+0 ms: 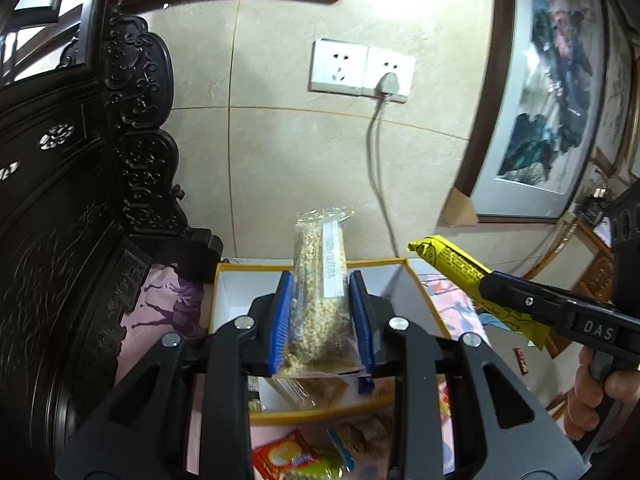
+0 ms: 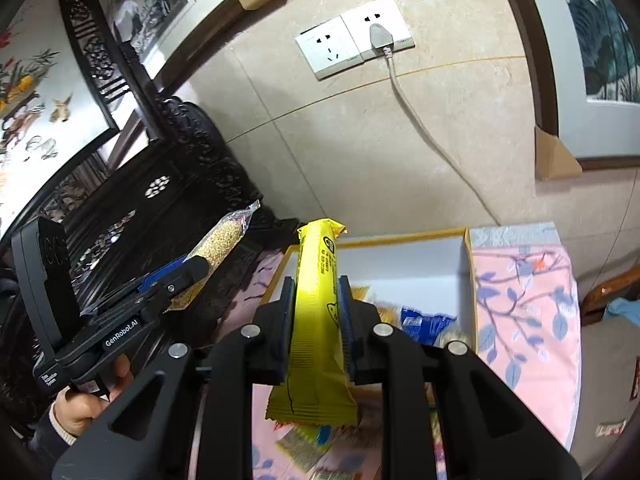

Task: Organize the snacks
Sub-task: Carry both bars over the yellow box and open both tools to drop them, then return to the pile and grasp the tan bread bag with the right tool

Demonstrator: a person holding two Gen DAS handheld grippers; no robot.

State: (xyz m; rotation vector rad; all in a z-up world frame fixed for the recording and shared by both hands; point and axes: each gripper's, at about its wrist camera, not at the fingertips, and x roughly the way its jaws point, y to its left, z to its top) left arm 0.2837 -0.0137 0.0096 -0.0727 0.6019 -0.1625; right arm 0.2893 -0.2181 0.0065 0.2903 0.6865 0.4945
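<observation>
Task looks partway through, judging by the layout: the white box (image 2: pixel 420 256) with the yellow rim already has a few snacks in it, incl. a blue packet (image 2: pixel 424 320) toward its near side, plus a clear packet w/ brown contents (image 1: pixel 316 390) under the left gripper. Both grippers are loaded and raised over the box. The left gripper (image 1: pixel 322 316) has its jaws closed partway onto a clear bag of grain-like bits (image 1: pixel 318 280), bag standing upright, top pointing to 12 o'clock, white label strip on its right side. The right gripper (image 2: pixel 316 320) is clamped tight on a yellow bar (image 2: pixel 316 304), also pointing to 12; in the left view that bar comes in from 3 o'clock, angled up-left (neither item is touching the box yet, as far as I can tell). Left to do: drop these two in, then deal w/ loose packets outside the box at 6 o'clock, e.g. an orange-red packet (image 1: pixel 280 454) and a green one beside it. Surface is a table under a pink floral cloth (image 2: pixel 524 304). Room: beige tiled wall w/ a double socket (image 1: pixel 360 70), one plug and grey cord hanging down; dark carved wooden furniture (image 1: pixel 136 128) at 9 o'clock; framed paintings (image 1: pixel 548 96) at 2–3 o'clock, cardboard guards on the corners.
</observation>
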